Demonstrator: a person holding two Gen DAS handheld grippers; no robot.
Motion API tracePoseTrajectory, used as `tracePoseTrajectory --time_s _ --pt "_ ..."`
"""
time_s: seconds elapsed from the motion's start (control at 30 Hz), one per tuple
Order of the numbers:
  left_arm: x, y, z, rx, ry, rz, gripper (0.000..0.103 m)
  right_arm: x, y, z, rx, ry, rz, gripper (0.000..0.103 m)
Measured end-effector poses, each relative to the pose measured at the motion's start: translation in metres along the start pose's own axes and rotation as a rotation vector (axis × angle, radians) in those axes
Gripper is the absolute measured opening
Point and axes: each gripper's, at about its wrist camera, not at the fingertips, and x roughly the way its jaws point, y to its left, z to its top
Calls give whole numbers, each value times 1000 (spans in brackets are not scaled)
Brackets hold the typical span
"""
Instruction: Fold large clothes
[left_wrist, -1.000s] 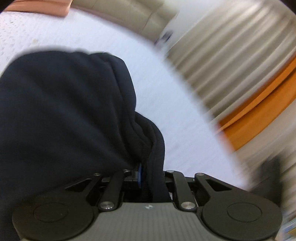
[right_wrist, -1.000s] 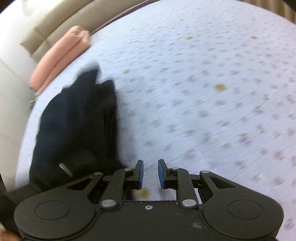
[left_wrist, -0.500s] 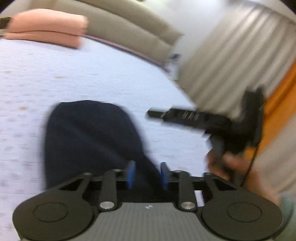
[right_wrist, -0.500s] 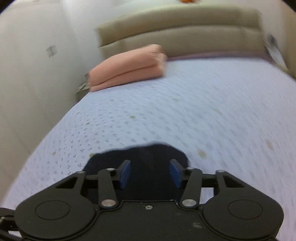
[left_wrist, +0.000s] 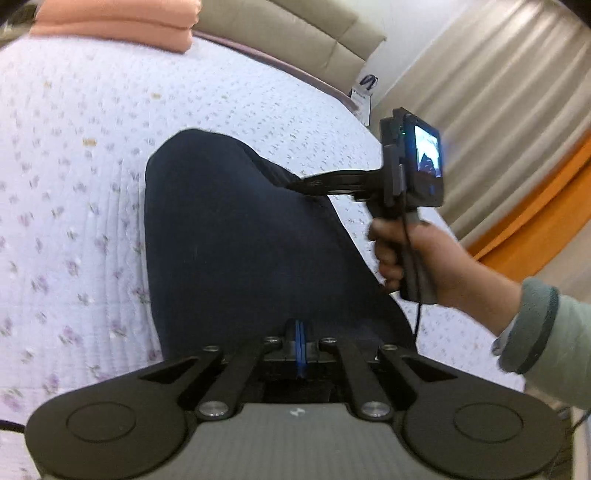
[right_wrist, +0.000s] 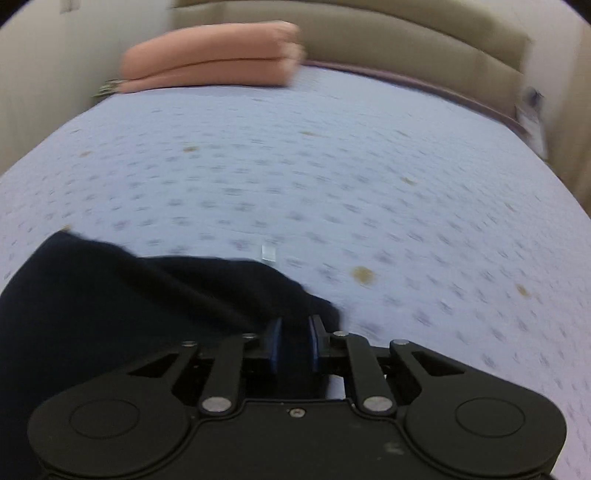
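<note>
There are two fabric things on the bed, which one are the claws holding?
The dark navy garment, spread near the cameras; both the left claw and right claw pinch its edge. The folded pink blanket lies untouched by the headboard.

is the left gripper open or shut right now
Shut. The left gripper has its blue pads pressed together at the near edge of the dark garment; whether cloth is pinched between them isn't clear.

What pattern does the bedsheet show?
Small purple flower sprigs on white bedsheet, clearest in the left wrist view.
</note>
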Motion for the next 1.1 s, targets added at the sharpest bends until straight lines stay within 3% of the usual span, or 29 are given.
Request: tracePoseTrajectory --time_s 0.03,0.07,0.1,0.17,0.23,0.3,0.43,0.57,0.67,0.77,0.87,1.03,1.1 --pt "-1 -6 1 1 -2 9 4 -12 -7 1 50 8 20 15" --pt "-6 -10 2 6 -15 24 4 -30 -12 1 90 -8 55 25" --pt "-13 -14 6 19 -41 36 5 -48 -14 -1 112 -35 93 29" --pt "-19 -20 19 37 -105 38 6 -91 -6 -12 127 -84 181 29" --pt "-14 -18 33 18 -140 26 7 -107 10 -24 112 -82 229 29" --pt "1 -15 36 27 -110 21 7 -102 28 -40 80 -50 236 29" --pt "38 -4 10 86 55 0 7 -68 34 -82 46 44 181 19" --pt "22 20 -9 6 66 -74 5 -98 10 -115 60 52 160 14" --pt "2 15 -8 10 55 -55 5 -126 7 -127 51 119 132 15" --pt "-13 -4 0 59 12 -12 7 -155 14 -124 56 83 158 28" --pt "-23 -20 5 79 -49 -24 12 -171 32 -118 74 21 267 46" --pt "9 -30 -7 173 76 -1 13 -146 57 -140 -6 82 265 40" --pt "8 -27 -15 176 78 -2 13 -135 49 -152 16 140 264 40"
